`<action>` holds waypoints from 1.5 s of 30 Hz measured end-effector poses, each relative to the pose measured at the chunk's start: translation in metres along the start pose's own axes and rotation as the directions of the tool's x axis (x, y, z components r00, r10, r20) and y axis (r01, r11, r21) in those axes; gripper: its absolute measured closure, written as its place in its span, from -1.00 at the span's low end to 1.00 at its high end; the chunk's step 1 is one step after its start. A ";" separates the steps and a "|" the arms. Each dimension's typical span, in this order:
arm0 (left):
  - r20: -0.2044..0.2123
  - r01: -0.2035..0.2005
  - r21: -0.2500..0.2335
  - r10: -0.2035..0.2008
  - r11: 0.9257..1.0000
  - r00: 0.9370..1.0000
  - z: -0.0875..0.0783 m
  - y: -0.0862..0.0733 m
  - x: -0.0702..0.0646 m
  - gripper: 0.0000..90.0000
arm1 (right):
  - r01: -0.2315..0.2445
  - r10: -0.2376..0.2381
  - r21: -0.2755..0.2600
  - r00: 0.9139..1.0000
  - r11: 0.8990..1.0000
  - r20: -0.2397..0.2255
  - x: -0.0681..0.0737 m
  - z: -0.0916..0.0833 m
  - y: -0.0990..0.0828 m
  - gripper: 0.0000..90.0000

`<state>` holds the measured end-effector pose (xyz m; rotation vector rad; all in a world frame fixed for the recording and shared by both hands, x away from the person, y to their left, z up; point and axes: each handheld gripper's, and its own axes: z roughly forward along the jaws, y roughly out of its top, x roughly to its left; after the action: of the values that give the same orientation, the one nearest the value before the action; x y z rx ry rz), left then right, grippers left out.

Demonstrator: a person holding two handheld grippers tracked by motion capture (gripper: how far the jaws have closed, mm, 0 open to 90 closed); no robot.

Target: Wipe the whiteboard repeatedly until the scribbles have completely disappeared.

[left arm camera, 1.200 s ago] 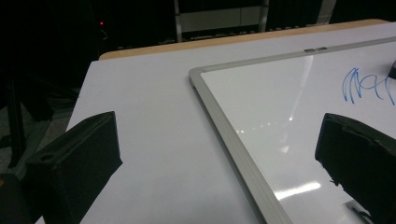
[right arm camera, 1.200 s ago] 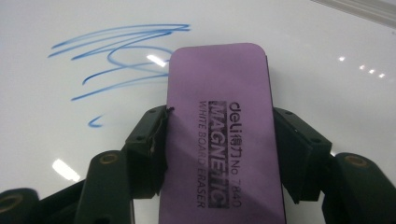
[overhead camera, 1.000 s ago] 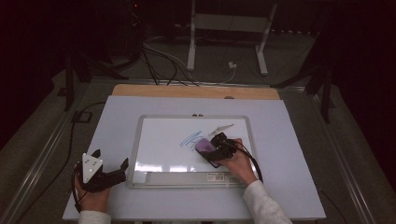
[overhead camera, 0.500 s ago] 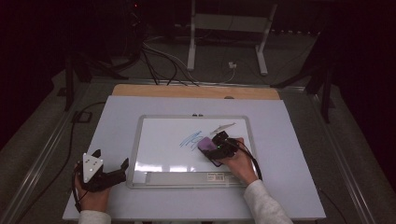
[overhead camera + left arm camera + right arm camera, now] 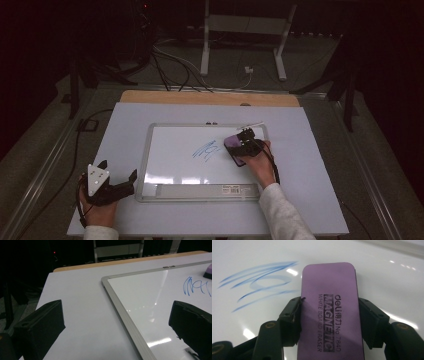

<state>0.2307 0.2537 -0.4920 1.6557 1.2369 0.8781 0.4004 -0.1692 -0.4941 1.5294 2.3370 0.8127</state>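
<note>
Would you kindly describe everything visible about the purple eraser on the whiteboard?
The purple eraser is a flat, round-cornered block printed in black "deli", "MAGNETIC", "WHITE BOARD ERASER". It lies flat on the whiteboard, just right of the blue scribble, clamped at both long sides by the right gripper.

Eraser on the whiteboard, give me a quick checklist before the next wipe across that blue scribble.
1. Right tongs clamped on both long sides of the purple eraser: ok.
2. Eraser beside the blue scribble, not yet over it: ok.
3. Eraser flat on the whiteboard: cannot tell.
4. Wiping path to the scribble free of other things: ok.
5. Left tongs open, on the table off the board's left edge, out of the way: ok.
6. Board steadied against sliding: not ok, nothing holds it.
</note>
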 end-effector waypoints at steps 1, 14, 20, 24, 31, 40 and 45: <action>0.001 -0.002 0.001 0.002 1.000 1.000 0.001 0.000 0.000 -0.98 | -0.007 0.007 -0.003 1.000 1.000 0.006 0.000 0.001 0.001 -0.09; -0.001 -0.002 0.003 0.002 1.000 1.000 0.001 0.000 -0.001 -0.98 | 0.234 -0.228 0.018 0.959 0.972 -0.169 0.040 0.000 -0.006 -0.09; 0.000 -0.001 0.003 0.001 1.000 1.000 0.000 0.000 0.000 -0.98 | 0.101 -0.101 0.002 0.993 0.995 -0.064 0.017 0.003 0.000 -0.09; 0.002 -0.002 0.002 0.002 1.000 1.000 0.001 0.000 -0.001 -0.98 | 0.075 -0.075 -0.005 0.997 0.997 -0.014 0.019 0.004 0.001 -0.09; 0.000 -0.003 0.003 0.003 1.000 1.000 0.001 0.000 -0.001 -0.98 | 0.310 -0.298 0.023 0.929 0.950 -0.219 0.065 -0.001 -0.011 -0.09; -0.001 0.001 0.000 -0.001 1.000 1.000 0.000 0.000 0.000 -0.98 | 0.249 -0.249 0.033 0.968 0.968 -0.006 0.052 0.000 -0.001 -0.09; 0.002 -0.002 0.003 0.002 1.000 1.000 0.001 0.000 0.000 -0.98 | 0.205 -0.205 0.019 0.978 0.979 0.043 0.046 0.001 -0.001 -0.09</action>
<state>0.2316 0.2532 -0.4927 1.6602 1.2357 0.8756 0.3802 -0.1279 -0.4907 1.2701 2.4218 0.7054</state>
